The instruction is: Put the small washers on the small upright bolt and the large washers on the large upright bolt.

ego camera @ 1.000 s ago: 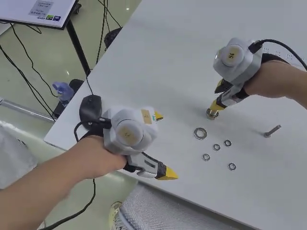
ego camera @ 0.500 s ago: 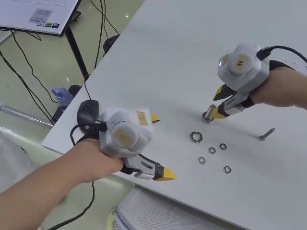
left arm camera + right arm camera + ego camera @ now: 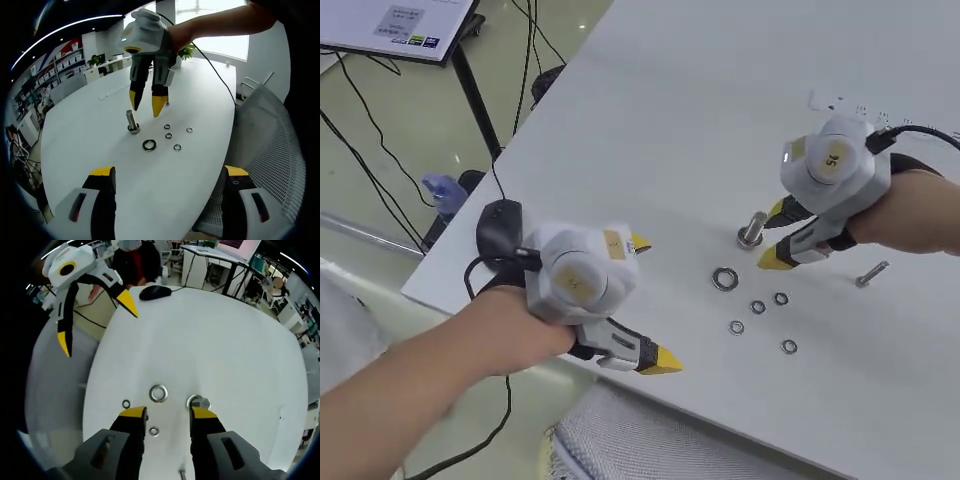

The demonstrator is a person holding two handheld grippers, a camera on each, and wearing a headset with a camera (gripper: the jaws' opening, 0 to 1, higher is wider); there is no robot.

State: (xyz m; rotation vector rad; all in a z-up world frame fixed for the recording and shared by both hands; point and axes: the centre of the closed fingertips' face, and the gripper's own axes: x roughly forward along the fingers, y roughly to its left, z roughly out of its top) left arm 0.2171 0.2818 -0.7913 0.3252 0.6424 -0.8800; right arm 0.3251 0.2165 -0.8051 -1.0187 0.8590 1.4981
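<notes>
Since 1 s ago, right gripper off the large bolt: then pinched on its top, now spread to a moderate gap and holding nothing. In the head view, 2 yellow tips just right of the bolt, 1 beyond it and 1 nearer, neither touching. Large bolt upright on the white table, wider end down, standing free.

1 large washer flat on the table just in front of the bolt, not on it. 4 small washers loose and flat nearby, a little apart from each other, none threaded on anything. Small bolt lying on its side, farther right, beyond the person's right hand.

From the right gripper view: own tips parted, large bolt just ahead of the right tip, large washer ahead of the gap, 2 small washers near the left tip.

Left gripper at the near table edge, well apart from the parts, spread wide with nothing between the tips. Same wide spread in its own view, with the right gripper poised over the large bolt, large washer and small washers in front. Black computer mouse near the table corner, behind the left gripper.
</notes>
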